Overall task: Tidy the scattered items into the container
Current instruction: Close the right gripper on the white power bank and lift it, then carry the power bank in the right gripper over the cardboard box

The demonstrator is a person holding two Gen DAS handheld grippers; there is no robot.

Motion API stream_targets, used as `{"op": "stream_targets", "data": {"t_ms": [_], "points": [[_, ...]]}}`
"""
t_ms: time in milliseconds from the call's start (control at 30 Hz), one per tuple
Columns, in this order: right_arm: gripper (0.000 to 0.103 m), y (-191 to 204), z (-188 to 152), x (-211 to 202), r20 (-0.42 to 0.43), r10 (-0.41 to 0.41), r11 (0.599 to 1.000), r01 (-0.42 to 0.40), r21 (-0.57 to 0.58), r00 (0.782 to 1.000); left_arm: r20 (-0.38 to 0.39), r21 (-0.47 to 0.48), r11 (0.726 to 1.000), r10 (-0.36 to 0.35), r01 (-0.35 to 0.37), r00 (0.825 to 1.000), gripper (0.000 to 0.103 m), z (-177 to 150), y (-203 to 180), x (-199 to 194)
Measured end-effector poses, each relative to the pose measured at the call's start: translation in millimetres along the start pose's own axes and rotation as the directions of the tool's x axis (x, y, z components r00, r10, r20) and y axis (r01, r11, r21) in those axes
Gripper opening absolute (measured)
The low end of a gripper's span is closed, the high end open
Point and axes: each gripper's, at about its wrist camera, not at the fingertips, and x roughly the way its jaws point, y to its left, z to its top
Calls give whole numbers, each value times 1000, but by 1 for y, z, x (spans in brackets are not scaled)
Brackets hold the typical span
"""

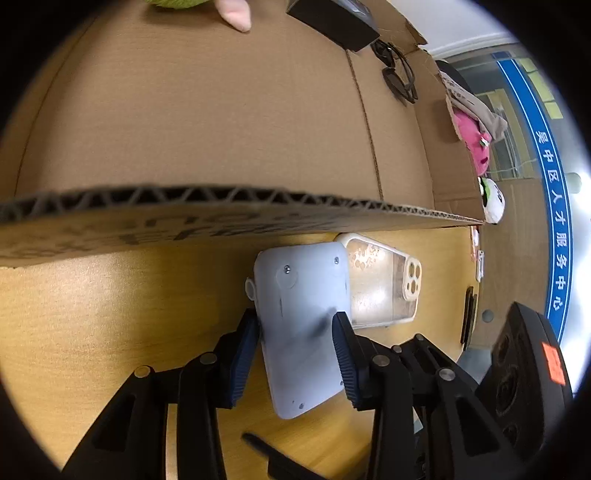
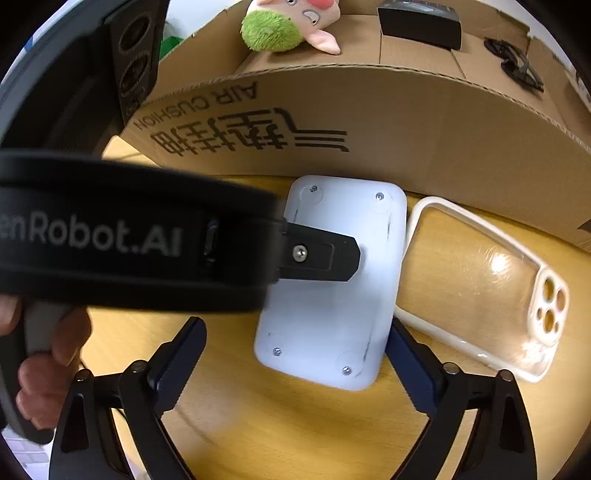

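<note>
A pale white rectangular device [image 1: 303, 295] lies flat on the wooden table [image 1: 92, 314], just in front of the cardboard box [image 1: 221, 206]. My left gripper [image 1: 295, 321] is shut on it, both blue pads pressing its long sides. In the right wrist view the same device [image 2: 343, 321] sits partly between the fingers of my right gripper [image 2: 295, 328], which stands open; its right finger [image 2: 410, 362] is at the device's edge and the left one is well clear. A clear phone case [image 2: 469, 280] lies beside the device on the right.
Inside the box [image 2: 369, 122] lie a green and pink plush toy [image 2: 288, 26], a black box [image 2: 421, 22] and sunglasses [image 2: 517, 66]. The left gripper's body [image 2: 129, 236], held by a hand [image 2: 48, 350], crosses the right wrist view. A pink plush [image 1: 476, 147] sits beyond the box.
</note>
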Motion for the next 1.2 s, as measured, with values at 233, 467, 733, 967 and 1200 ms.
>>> {"op": "stream_targets", "data": {"t_ms": [233, 467, 733, 967, 1200], "points": [[74, -6, -3, 10, -27, 1, 1000, -1, 6, 1000, 16, -50, 999, -7, 8, 1000, 32, -7, -1, -1], [74, -7, -10, -22, 29, 66, 998, -66, 21, 997, 101, -20, 1000, -6, 8, 995, 32, -18, -36, -38], [74, -1, 36, -120, 260, 46, 998, -32, -56, 965, 316, 154, 988, -41, -8, 948, 30, -9, -124, -135], [74, 12, 74, -216, 450, 34, 992, 24, -121, 892, 471, 292, 955, -94, -54, 877, 30, -9, -200, -211], [74, 24, 75, -280, 559, 30, 982, 79, -169, 829, 555, 371, 923, -131, -104, 821, 30, -18, -251, -257]]}}
